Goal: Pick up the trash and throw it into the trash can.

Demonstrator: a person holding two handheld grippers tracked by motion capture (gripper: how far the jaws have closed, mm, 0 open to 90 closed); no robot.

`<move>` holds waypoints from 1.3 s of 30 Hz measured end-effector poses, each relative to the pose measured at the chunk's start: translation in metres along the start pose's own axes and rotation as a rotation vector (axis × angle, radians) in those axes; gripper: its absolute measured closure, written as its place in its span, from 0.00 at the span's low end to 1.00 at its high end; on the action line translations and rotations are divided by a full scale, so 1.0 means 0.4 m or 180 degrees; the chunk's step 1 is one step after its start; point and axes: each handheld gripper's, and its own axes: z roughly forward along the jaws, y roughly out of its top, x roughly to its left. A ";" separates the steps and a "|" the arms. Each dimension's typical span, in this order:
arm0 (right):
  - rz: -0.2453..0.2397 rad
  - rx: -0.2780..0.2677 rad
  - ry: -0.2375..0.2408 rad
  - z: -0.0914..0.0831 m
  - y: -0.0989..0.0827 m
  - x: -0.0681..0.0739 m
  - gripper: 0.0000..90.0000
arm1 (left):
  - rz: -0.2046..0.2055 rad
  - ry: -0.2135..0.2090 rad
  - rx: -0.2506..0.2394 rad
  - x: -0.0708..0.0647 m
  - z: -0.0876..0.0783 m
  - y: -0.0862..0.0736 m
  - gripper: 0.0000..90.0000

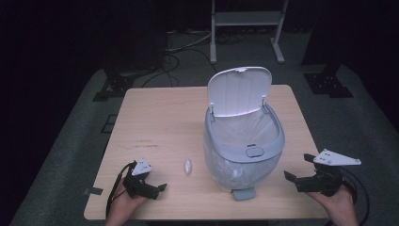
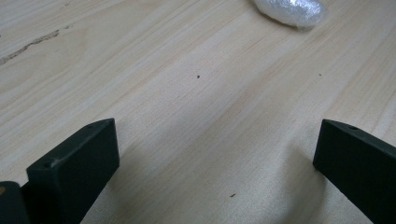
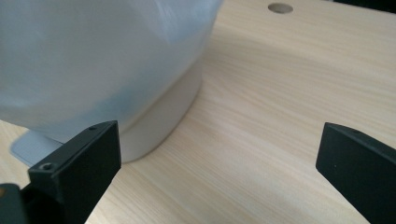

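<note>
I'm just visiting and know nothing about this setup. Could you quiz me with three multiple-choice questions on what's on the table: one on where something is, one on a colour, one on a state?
1. Where does the small wad of clear wrap lie?
A. Inside the bin
B. On the table between the left tongs and the bin
C. On the floor

2. What colour is the bin's lid?
A. White
B. Red
C. Black

3. How is the bin right now?
A. Lid shut
B. Tipped on its side
C. Upright with the lid raised

Answers:
1. B: in the high view it rests on the bare wood, right of the left tongs and left of the bin.
2. A: the raised lid shows white.
3. C: the lid stands up at the back, and the clear liner is open to view.
</note>
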 end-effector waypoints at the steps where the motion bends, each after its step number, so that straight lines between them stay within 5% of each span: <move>1: 0.0006 -0.0004 -0.0009 0.004 -0.006 -0.002 0.00 | 0.0009 0.0003 0.0000 0.000 0.000 0.000 0.00; 7: 0.0056 0.0004 -0.0104 0.036 -0.047 -0.015 0.00 | 0.0005 0.0000 0.0001 0.000 0.000 0.000 0.00; 18: -0.0051 0.0361 -0.0207 0.097 -0.100 -0.024 0.00 | 0.0007 0.0001 -0.0003 0.002 0.001 0.001 0.00; 39: 0.0028 0.0647 -0.0239 0.142 -0.126 -0.034 0.00 | 0.0008 -0.0233 -0.0020 -0.030 0.012 0.045 0.00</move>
